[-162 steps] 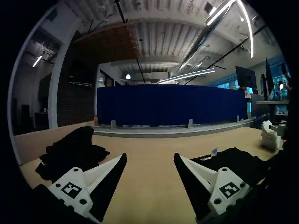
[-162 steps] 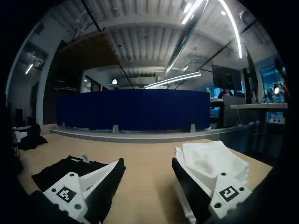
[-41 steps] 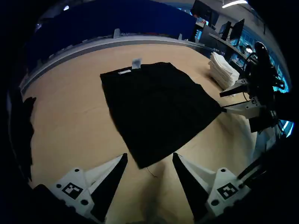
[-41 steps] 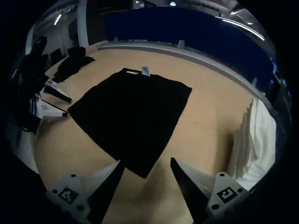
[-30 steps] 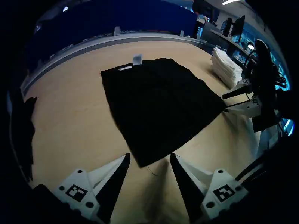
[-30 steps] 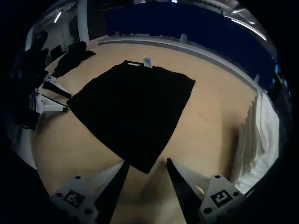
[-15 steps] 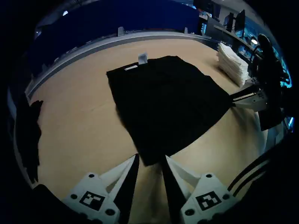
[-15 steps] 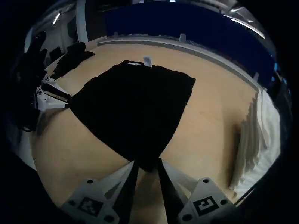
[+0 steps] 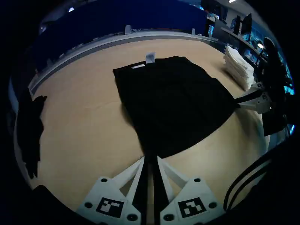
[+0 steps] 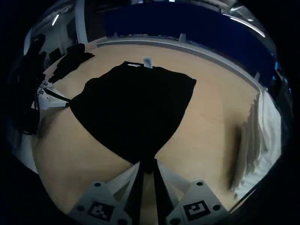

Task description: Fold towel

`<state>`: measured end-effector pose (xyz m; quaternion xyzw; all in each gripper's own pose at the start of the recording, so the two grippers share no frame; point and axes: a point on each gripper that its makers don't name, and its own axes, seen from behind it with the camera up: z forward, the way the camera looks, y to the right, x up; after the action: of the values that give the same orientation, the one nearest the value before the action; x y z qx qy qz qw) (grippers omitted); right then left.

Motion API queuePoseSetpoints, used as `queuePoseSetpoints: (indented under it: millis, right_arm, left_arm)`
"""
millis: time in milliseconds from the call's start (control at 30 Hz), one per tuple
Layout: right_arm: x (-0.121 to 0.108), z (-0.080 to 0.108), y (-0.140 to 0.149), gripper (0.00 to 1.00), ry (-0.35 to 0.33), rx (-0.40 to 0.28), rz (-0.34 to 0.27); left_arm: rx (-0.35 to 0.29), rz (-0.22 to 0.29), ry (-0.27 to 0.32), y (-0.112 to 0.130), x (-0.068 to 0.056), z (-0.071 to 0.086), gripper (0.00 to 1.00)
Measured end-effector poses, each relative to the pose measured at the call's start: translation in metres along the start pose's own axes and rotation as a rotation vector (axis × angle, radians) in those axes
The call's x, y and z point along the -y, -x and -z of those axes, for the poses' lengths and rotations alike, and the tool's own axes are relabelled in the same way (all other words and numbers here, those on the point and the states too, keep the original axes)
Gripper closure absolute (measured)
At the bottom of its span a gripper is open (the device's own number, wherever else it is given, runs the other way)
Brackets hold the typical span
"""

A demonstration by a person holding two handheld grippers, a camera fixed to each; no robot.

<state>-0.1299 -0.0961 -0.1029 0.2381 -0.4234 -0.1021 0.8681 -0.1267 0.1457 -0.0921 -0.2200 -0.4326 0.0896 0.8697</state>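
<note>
The black towel (image 9: 176, 101) lies spread across the middle of the tan tabletop (image 9: 82, 112), its 2 near corners drawn to points. The left claw (image 9: 150, 165) and right claw (image 10: 147, 168), wide open a second ago, now pinch 1 corner each. The corner tips are hidden between the fingers.

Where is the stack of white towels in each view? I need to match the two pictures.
Left gripper view: the stack of white towels sits at the upper right, past the right side of the black towel.
Right gripper view: the stack runs down the right edge, with bare table between it and the black towel.
Shared landmark: the small white tag at the black towel's far edge.
</note>
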Motion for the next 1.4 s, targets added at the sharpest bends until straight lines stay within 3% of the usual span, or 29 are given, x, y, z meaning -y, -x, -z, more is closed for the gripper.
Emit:
queuePoseSetpoints:
  millis: [300,600,1000,1200,1400]
  right_arm:
    - [-0.008,0.008,-0.012,0.85,0.008,-0.025,-0.03]
    - [-0.009,0.025,-0.029,0.85,0.006,-0.053,-0.019]
    - [-0.005,0.064,-0.048,0.85,-0.005,-0.065,0.009]
    - [-0.003,0.085,-0.053,0.85,-0.015,-0.051,0.011]
    - [-0.003,0.095,-0.053,0.85,-0.015,-0.044,0.009]
  left_arm:
    - [-0.006,0.087,0.049,-0.006,-0.011,0.011,0.93]
    - [-0.031,0.111,0.054,-0.018,-0.014,0.028,0.93]
    - [-0.085,0.175,0.068,-0.043,-0.016,0.073,0.93]
    - [-0.102,0.206,0.083,-0.051,-0.022,0.096,0.93]
    - [-0.11,0.218,0.094,-0.054,-0.027,0.105,0.93]
